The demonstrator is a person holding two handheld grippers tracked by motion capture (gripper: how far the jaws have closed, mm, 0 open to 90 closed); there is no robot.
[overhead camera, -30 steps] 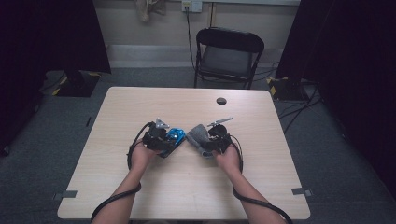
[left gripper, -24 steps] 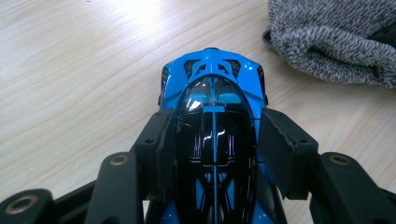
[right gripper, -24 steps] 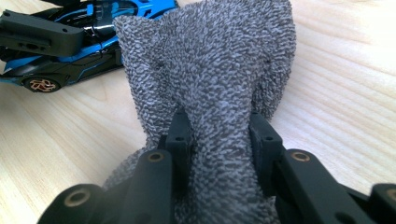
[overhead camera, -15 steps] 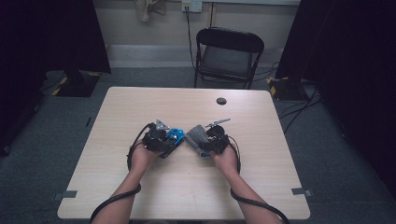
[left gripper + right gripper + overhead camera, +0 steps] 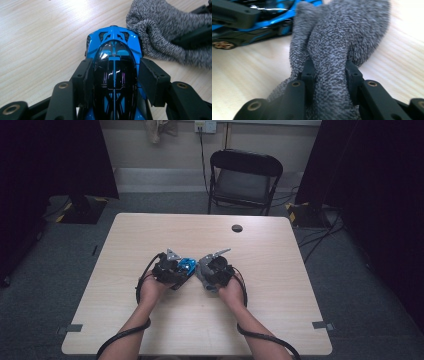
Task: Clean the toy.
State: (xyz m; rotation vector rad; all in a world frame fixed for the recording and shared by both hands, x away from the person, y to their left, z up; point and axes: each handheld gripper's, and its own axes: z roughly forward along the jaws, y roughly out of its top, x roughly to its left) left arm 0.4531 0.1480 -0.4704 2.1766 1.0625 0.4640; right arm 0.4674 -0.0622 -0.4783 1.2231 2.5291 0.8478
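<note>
Toy car [image 5: 113, 75] sits between the jaws of your left gripper [image 5: 113, 72], which squeeze its sides as it rests on the table [image 5: 280, 285]. Your right gripper [image 5: 329, 72] pinches the grey cloth [image 5: 337, 45], and the cloth touches the car's blue end.

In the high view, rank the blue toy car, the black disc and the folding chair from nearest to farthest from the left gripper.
1. Blue toy car, in the left gripper.
2. Black disc, on the table's far right side.
3. Folding chair, beyond the far edge.
</note>
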